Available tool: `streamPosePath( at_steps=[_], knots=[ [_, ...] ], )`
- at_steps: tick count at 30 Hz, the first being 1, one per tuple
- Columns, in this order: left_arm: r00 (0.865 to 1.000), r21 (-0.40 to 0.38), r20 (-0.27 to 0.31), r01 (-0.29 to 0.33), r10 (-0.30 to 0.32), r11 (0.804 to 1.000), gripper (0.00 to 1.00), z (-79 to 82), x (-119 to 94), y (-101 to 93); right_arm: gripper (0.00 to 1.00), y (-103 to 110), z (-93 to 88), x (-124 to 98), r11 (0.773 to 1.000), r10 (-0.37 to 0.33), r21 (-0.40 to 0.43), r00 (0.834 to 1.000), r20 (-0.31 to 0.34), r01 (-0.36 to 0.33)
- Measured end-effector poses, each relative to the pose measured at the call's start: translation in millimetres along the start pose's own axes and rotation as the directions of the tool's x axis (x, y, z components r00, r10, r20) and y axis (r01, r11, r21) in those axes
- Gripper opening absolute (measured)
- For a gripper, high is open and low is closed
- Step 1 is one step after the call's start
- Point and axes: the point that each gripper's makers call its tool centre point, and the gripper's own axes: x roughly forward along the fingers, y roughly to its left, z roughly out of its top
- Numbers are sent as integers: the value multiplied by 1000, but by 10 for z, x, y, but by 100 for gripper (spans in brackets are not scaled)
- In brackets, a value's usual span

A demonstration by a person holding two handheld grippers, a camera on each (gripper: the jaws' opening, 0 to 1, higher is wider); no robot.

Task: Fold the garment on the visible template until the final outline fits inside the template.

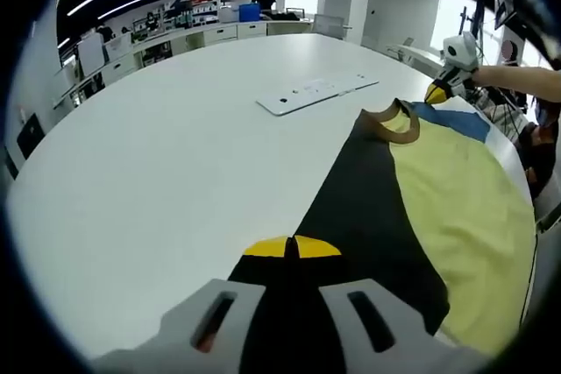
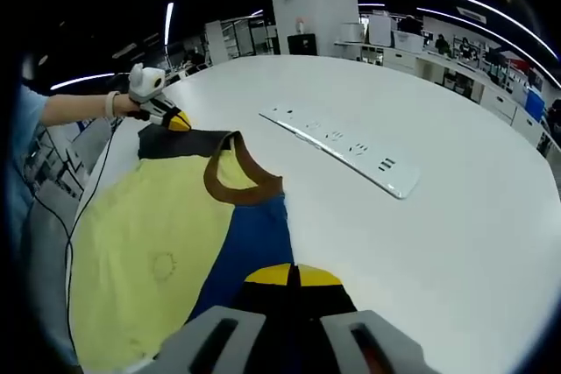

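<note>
On the big white round table [image 1: 158, 172] lies one garment [image 1: 456, 208], a sleeveless top spread flat near the table's edge. It has a pale yellow middle, one black side panel, one blue side panel and a brown neckband [image 2: 238, 183]. Beside it, further toward the table's centre and apart from the cloth, lies one long white flat panel [image 2: 342, 148] with small dark marks; it may be the template, though I cannot tell for sure.

Two grippers are at work, one at each side of the garment. In the left gripper view, the left gripper [image 1: 291, 248] has its two yellow tips pressed together on the black panel's hem, pinching the cloth at that corner. The right gripper [image 1: 441, 88] appears across the garment at the blue shoulder, held by a hand with an outstretched arm; its yellow tip touches the fabric there.

In the right gripper view, the right gripper [image 2: 291, 276] likewise has its yellow tips closed tight, with the blue panel's edge running under them, so it grips the blue cloth. The left gripper [image 2: 172, 120] shows at the far black corner, its yellow tip on the fabric.

Behind the table stand desks, shelves and one white pillar [image 2: 313, 2]; a person stands far off.
</note>
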Motion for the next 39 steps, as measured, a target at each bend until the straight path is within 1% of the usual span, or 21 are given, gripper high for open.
streamPosePath(
  at_steps=[11,12,14,16,18,21,23,25,28,31,32,34,36,39],
  knots=[
    [1000,-22,11,6,-6,1000,0,25,2,-32,0,25,-12,-26,1000,8,22,1000,6,-8],
    [1000,-21,16,13,-13,1000,2,42,-3,-50,3,16,-7,-27,1000,12,26,1000,8,-12],
    [999,14,34,18,-18,1000,17,93,-17,-64,10,38,17,-52,999,16,36,1000,26,-17],
    [999,18,33,23,-24,1000,33,109,-25,-77,18,59,25,-63,999,17,34,999,40,-18],
    [999,32,45,24,-26,999,39,152,-49,-90,26,64,36,-86,1000,8,27,999,49,-10],
    [998,27,59,33,-35,999,50,197,-88,-115,41,72,26,-117,1000,-4,16,999,50,4],
    [997,39,69,32,-35,999,60,223,-117,-129,47,83,10,-143,1000,-10,9,999,48,10],
    [996,37,78,36,-38,999,68,243,-152,-149,54,47,20,-156,1000,-19,10,999,51,18],
    [995,46,87,39,-43,998,72,261,-213,-186,67,50,11,-231,999,-45,13,997,63,44],
    [994,48,96,52,-56,997,77,273,-288,-237,76,44,-15,-329,997,-69,24,995,69,67],
    [993,46,98,58,-62,997,78,276,-309,-257,78,5,-22,-344,997,-77,31,995,69,75],
    [992,58,105,64,-70,996,77,284,-364,-305,76,4,-55,-414,996,-90,26,994,58,88],
    [992,62,102,65,-71,996,78,279,-413,-334,76,15,-68,-498,995,-95,32,994,58,94],
    [992,71,103,66,-73,995,76,270,-473,-379,74,58,-81,-626,994,-106,34,992,63,104]
  ],
)
